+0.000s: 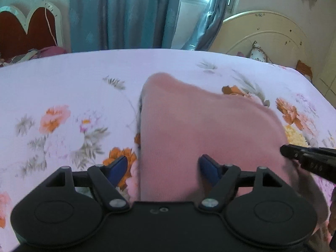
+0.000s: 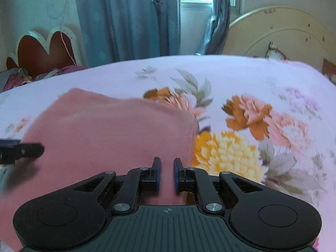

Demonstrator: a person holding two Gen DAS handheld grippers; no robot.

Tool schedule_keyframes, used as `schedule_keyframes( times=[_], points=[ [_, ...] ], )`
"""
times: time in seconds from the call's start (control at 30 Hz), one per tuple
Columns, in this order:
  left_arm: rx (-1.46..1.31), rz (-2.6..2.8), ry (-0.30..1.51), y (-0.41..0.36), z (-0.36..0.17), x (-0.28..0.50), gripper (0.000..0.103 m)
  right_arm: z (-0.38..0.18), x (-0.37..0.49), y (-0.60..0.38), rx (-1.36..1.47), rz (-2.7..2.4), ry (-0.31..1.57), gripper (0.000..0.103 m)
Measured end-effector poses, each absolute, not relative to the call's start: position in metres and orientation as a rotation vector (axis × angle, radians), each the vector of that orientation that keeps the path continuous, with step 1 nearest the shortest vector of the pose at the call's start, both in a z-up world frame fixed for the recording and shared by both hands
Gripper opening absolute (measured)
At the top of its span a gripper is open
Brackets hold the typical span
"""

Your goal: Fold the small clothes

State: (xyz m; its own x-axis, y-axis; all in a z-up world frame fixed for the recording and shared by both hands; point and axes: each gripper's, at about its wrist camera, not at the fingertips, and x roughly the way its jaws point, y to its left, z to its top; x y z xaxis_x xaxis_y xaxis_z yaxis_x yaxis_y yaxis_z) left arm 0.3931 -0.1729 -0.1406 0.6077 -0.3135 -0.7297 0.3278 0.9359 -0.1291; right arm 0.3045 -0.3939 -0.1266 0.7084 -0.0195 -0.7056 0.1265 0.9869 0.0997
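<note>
A pink garment (image 1: pixel 201 126) lies on the floral bedsheet (image 1: pixel 63 88), blurred by motion. My left gripper (image 1: pixel 163 163) is open, its blue-padded fingers spread over the garment's near left part. The right gripper's tip (image 1: pixel 294 152) shows at the garment's right edge. In the right wrist view the garment (image 2: pixel 109 130) fills the left half. My right gripper (image 2: pixel 167 163) has its jaws close together with a narrow gap, pink cloth between them at the garment's near right edge. The left gripper's tip (image 2: pixel 27 150) shows at the left.
The bed's cream headboard (image 1: pixel 268 35) stands at the right with a pillow (image 1: pixel 258 51). Blue curtains (image 1: pixel 126 14) and a window hang behind the bed. A red heart-shaped headboard (image 1: pixel 29 29) with piled clothes stands at the far left. The bed's right edge drops to a tiled floor (image 1: pixel 327 79).
</note>
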Motion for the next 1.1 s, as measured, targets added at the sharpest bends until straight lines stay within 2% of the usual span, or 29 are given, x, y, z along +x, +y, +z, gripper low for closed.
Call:
schedule_keyframes(
  times=[0.13, 0.57, 1.1],
  points=[
    [0.017, -0.355, 0.845, -0.171, -0.138, 0.392, 0.08, -0.122, 0.303, -0.394, 0.137, -0.087, 0.793, 0.01],
    [0.014, -0.39, 0.822, -0.166, -0.119, 0.354, 0.073, -0.09, 0.242, -0.382, 0.16, -0.033, 0.74, 0.011],
    [-0.001, -0.411, 0.912, -0.148, -0.151, 0.311, 0.076, -0.113, 0.195, -0.38, 0.105, -0.036, 0.83, 0.01]
  ],
)
